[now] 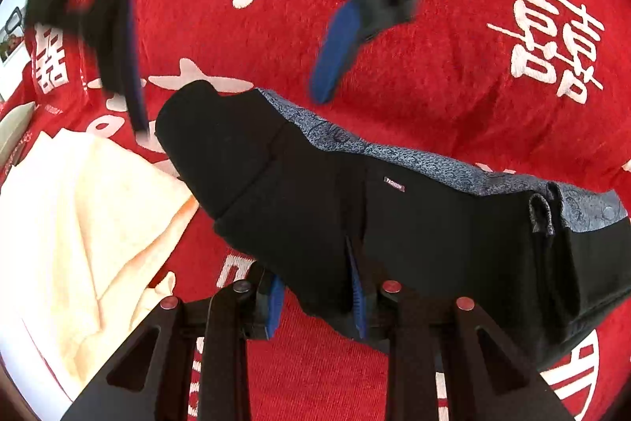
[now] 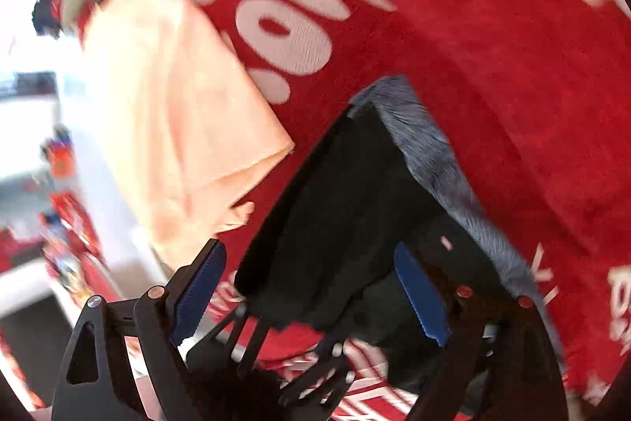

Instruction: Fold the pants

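Two grippers work over the black pants (image 1: 355, 208), which lie folded in a long bundle on a red cloth with white lettering (image 1: 453, 73), a grey patterned lining showing along the far edge. The left gripper (image 1: 317, 306) has its jaws narrowed on the near edge of the pants, fabric pinched between the blue pads. The right gripper (image 2: 311, 292) hangs above the same bundle, jaws wide apart, gripping nothing. A cream cloth (image 1: 79, 223) lies just beside the pants.

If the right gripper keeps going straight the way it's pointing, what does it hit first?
Most likely the black pants: the right gripper stands open and they lie right ahead between its fingers, over the red cloth. Blur leaves depth unclear.
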`<state>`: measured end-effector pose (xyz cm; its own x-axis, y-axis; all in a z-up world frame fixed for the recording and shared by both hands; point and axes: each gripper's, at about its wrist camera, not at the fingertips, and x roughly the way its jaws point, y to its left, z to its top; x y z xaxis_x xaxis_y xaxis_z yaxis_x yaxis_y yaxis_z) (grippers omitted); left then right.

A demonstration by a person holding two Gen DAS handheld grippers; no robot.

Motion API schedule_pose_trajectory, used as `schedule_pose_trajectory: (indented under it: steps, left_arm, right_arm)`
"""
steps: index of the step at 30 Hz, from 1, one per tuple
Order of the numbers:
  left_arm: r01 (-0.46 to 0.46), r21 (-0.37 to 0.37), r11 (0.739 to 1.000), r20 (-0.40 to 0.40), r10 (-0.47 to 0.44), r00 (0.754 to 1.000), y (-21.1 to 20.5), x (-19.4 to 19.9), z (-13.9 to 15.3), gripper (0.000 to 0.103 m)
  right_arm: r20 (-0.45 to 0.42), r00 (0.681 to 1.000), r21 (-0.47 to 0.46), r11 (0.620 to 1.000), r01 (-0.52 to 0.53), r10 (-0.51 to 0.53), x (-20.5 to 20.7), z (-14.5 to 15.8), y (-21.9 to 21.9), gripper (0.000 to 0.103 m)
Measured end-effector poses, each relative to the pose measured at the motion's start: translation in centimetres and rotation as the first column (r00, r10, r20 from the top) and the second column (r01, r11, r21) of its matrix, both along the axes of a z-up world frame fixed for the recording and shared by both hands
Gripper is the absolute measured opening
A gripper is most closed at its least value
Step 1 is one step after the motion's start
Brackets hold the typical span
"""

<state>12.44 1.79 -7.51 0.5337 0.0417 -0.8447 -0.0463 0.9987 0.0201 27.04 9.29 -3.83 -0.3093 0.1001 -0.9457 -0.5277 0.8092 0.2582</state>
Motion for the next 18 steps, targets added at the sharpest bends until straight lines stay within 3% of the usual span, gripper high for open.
schedule_pose_trajectory:
  steps: [6,8,9,10,14,18]
  left_arm:
    - [0.009,0.016,1.000,0.006,-0.009,1.000,-0.1,-0.3,0.0,0.029]
    - [0.014,0.017,1.000,-0.009,-0.014,1.000,-0.3,-0.1,-0.1,0.029]
    - [0.018,0.014,1.000,-0.019,-0.017,1.000,-0.4,-0.1,-0.2,0.029]
    - [0.025,0.014,1.000,-0.016,-0.024,1.000,-0.6,-0.2,-0.1,0.029]
    - [0.074,0.039,0.997,0.022,-0.074,0.997,-2.3,-0.3,1.8,0.029]
    - [0.127,0.050,0.991,0.064,-0.130,0.989,-4.3,-0.5,4.3,0.029]
  right_arm:
    - [-0.093,0.993,-0.151,0.985,-0.082,0.068,-0.6,-4.9,2.2,0.087]
    - [-0.108,0.991,-0.171,0.981,-0.092,0.074,-0.9,-5.5,1.6,0.057]
    - [-0.100,0.993,-0.172,0.981,-0.085,0.069,-0.8,-5.4,1.2,0.033]
    - [-0.094,0.994,-0.147,0.987,-0.066,0.052,-0.7,-5.0,0.6,0.016]
    - [-0.031,0.999,-0.030,0.999,-0.027,0.026,-0.6,-2.1,-2.1,0.016]
    - [0.011,0.998,0.111,0.992,0.061,-0.063,-0.9,1.4,-6.7,0.016]
